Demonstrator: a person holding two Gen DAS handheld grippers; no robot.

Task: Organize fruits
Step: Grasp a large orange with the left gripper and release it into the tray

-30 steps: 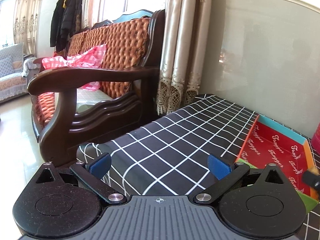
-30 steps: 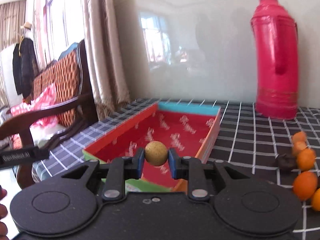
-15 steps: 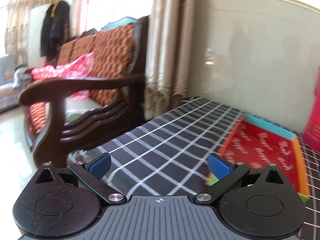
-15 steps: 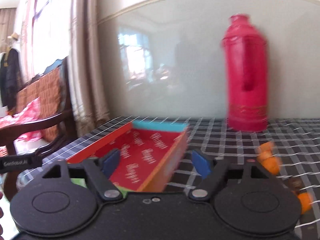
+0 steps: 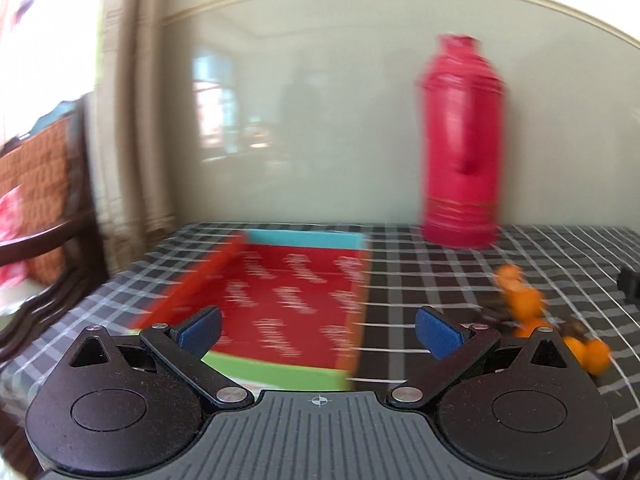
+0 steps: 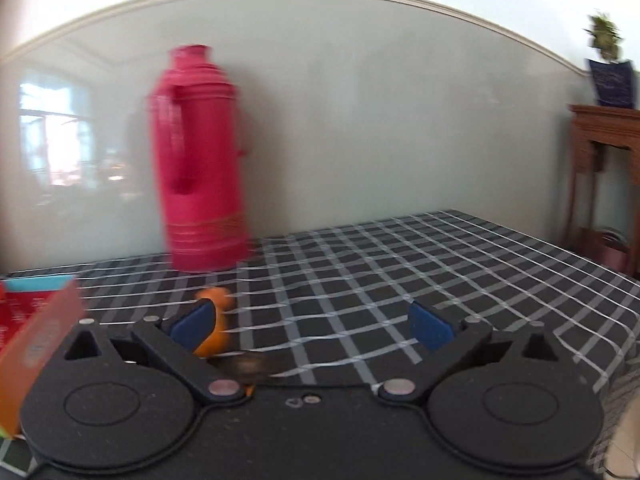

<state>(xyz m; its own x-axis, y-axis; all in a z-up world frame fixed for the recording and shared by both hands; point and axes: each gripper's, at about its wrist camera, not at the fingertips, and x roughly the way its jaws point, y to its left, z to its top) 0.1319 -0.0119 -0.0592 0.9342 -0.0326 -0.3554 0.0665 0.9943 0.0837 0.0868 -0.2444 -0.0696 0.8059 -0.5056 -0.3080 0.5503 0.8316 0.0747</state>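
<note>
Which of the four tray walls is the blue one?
The far wall, on the thermos side, is blue; the near wall is green.

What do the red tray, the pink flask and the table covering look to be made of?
Red tray: probably printed cardboard, matte, with thin flat walls in different colours.
Pink flask: likely plastic or painted metal; motion blur hides its finish, though moulded rings near the top still show.
Table covering: seemingly cloth or oilcloth, black with a white grid, draping over the table's edge.

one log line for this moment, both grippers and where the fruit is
left gripper: open, empty | right gripper: opening, empty | oranges: on tablecloth, right of tray | flask: upright by wall
</note>
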